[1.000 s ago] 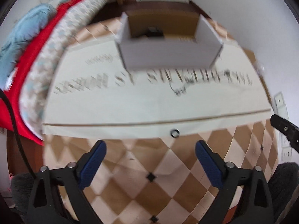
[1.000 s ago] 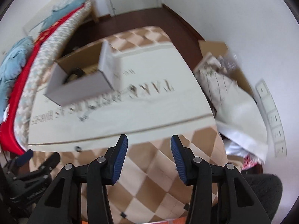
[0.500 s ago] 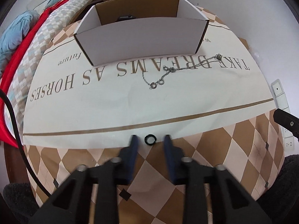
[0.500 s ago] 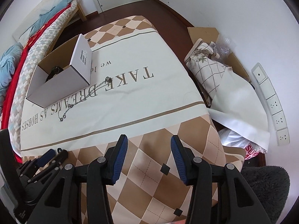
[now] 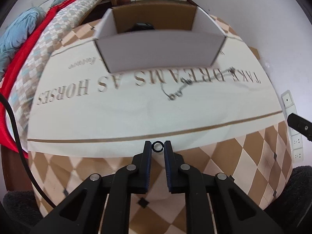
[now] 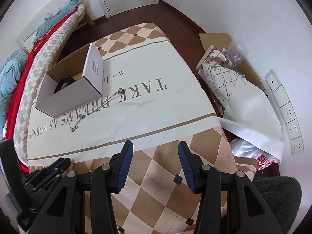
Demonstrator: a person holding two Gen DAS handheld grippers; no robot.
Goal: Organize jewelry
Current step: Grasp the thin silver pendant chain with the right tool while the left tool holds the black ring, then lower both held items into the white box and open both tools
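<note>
Left wrist view: the left gripper (image 5: 158,146) is clamped on a black ring (image 5: 157,146), near the surface's front edge. One dark item already lies in the box (image 6: 78,95); the chain (image 6: 97,107) remains outside. Right gripper (image 6: 156,152) hangs apart, empty.

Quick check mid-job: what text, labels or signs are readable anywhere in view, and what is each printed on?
"TAKE DREAMS AS HORSES": large brown letters on the tablecloth, upside down from here.
"we lo...": smaller line on the same cloth, the rest hidden behind the white box.
Label on the box's end flap: too small to read.
Red lettering on the plastic bag: only partly visible, not readable.
</note>
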